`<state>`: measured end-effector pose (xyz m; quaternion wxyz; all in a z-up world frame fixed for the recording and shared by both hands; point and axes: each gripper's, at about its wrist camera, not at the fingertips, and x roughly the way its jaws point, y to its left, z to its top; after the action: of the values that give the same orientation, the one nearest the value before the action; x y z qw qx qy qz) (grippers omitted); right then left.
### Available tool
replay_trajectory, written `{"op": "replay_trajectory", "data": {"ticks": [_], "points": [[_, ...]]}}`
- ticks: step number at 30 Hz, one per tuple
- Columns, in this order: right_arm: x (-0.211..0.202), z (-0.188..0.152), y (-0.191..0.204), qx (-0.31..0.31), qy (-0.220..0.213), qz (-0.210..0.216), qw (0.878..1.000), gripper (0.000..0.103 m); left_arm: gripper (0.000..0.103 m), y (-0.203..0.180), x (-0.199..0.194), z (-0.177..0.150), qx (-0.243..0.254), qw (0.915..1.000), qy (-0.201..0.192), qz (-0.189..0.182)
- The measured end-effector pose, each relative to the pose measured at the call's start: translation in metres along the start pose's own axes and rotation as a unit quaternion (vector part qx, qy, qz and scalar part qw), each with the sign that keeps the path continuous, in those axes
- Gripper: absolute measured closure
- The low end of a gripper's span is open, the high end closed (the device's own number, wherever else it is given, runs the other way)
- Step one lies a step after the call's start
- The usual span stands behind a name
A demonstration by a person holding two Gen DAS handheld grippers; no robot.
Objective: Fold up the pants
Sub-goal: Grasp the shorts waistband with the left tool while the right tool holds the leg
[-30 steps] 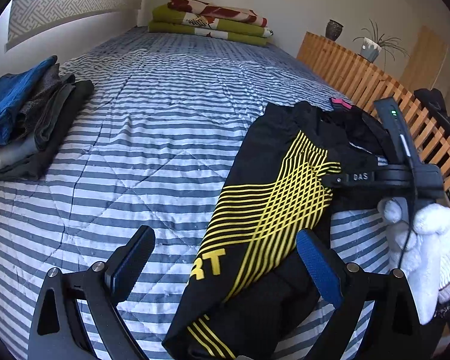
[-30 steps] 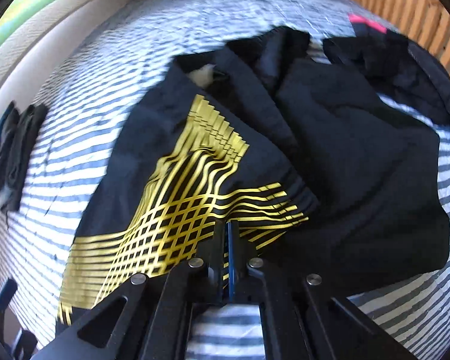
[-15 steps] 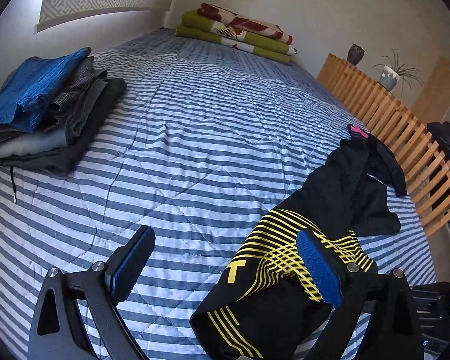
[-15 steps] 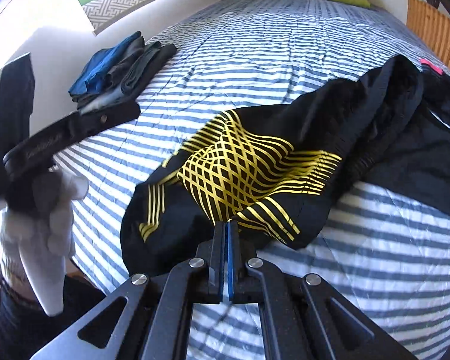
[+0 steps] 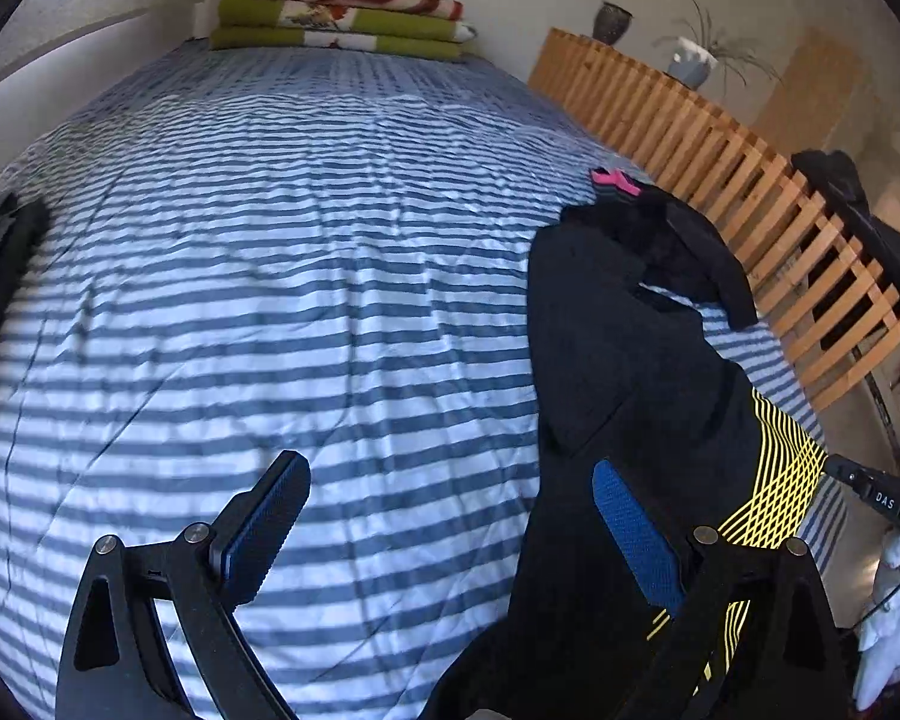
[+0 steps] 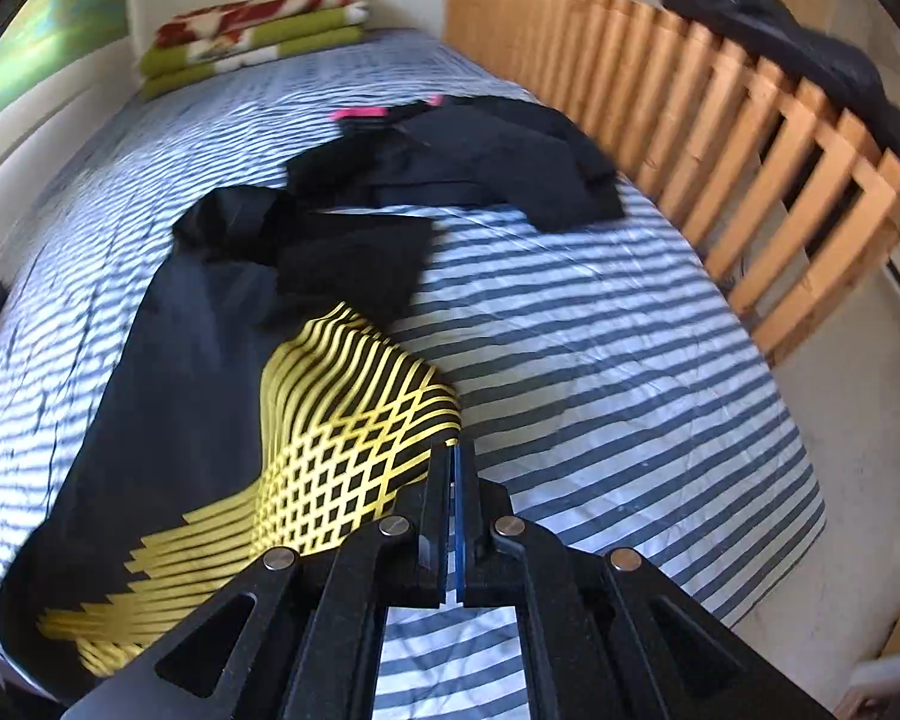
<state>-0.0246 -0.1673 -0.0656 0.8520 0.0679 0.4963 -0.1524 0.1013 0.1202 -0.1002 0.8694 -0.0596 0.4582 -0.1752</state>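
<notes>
A: Where are the pants?
B: The black pants (image 6: 210, 360) with yellow lines lie on the striped bed (image 5: 270, 300), at four o'clock in the left wrist view, below another dark garment (image 6: 480, 156)

A: And the claws?
B: The right claw (image 6: 448, 462) is clamped tight on the yellow-patterned edge. The left claw (image 5: 450, 516) is spread wide and holds nothing, its right finger in front of the black fabric
</notes>
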Motion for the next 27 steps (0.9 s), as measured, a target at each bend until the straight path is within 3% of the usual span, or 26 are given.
{"op": "replay_trajectory", "data": {"ticks": [3,7,11,13,14,15,17,18,23,27], "points": [[0.017,-0.003,-0.007,0.006,0.014,0.005,1.0,0.102,0.006,-0.031,0.04,0.039,0.016,0.9996,0.022,-0.007],[0.036,-0.014,-0.012,0.003,0.023,0.02,1.0,0.102,0.006,-0.049,0.097,0.086,-0.044,0.9969,0.056,-0.034],[0.053,-0.018,-0.014,-0.004,0.029,0.034,0.999,0.102,0.006,-0.057,0.153,0.111,-0.078,0.9921,0.096,-0.018],[0.055,-0.016,-0.015,-0.002,0.03,0.042,0.999,0.102,0.008,-0.057,0.172,0.112,-0.099,0.9881,0.11,-0.041],[0.057,-0.015,-0.016,-0.001,0.031,0.045,0.999,0.102,0.027,-0.058,0.178,0.111,-0.11,0.9856,0.115,-0.059],[0.058,-0.015,-0.017,0.0,0.031,0.046,0.998,0.102,0.062,-0.059,0.184,0.107,-0.117,0.9829,0.124,-0.068],[0.058,-0.014,-0.018,-0.001,0.032,0.047,0.998,0.102,0.09,-0.06,0.188,0.102,-0.12,0.9815,0.133,-0.067],[0.057,-0.013,-0.019,-0.001,0.031,0.047,0.998,0.102,0.095,-0.059,0.182,0.1,-0.119,0.983,0.121,-0.071],[0.039,-0.009,-0.023,0.008,0.013,0.05,0.999,0.102,0.097,-0.041,0.125,0.09,-0.144,0.9815,0.073,-0.103],[0.012,-0.004,-0.014,0.001,-0.014,0.064,0.998,0.102,0.098,-0.02,0.051,0.074,-0.145,0.9854,0.026,-0.085]]}}
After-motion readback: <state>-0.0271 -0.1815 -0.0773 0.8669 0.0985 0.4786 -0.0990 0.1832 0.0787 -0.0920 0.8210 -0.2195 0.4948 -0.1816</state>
